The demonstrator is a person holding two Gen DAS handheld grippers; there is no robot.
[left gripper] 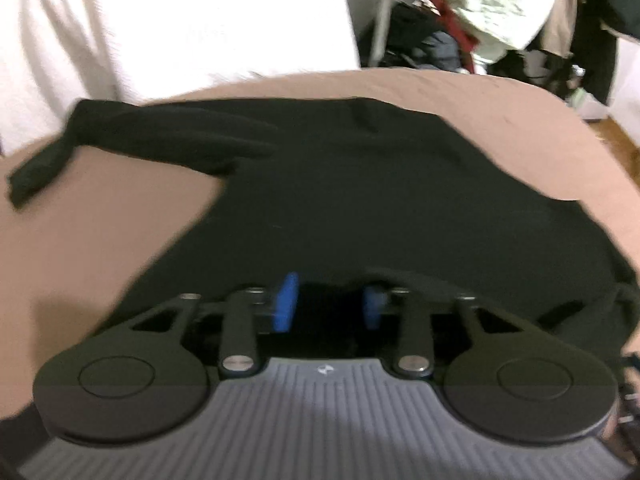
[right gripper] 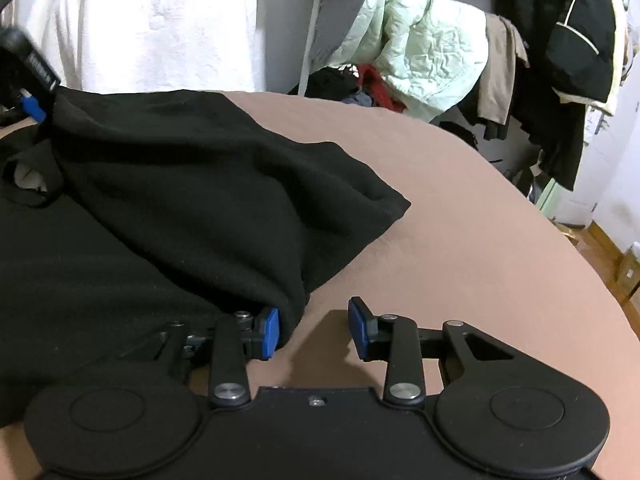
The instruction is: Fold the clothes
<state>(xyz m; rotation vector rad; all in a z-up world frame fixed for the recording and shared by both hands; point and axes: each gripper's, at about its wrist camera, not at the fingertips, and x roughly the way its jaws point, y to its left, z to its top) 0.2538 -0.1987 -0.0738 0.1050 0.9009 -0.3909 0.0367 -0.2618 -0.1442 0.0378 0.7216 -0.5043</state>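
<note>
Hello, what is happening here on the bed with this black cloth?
A person with a claw in each hand is folding a black garment spread on a brown bed cover. The right claw stands open at the garment's edge, its left pad against the fabric. The left claw hovers over the garment, gripping nothing visible.

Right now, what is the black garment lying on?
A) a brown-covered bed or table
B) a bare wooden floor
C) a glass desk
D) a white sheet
A: the black garment is spread over a plain brown surface, which shows around it in both views; wooden floor appears only past its far edge.
</note>
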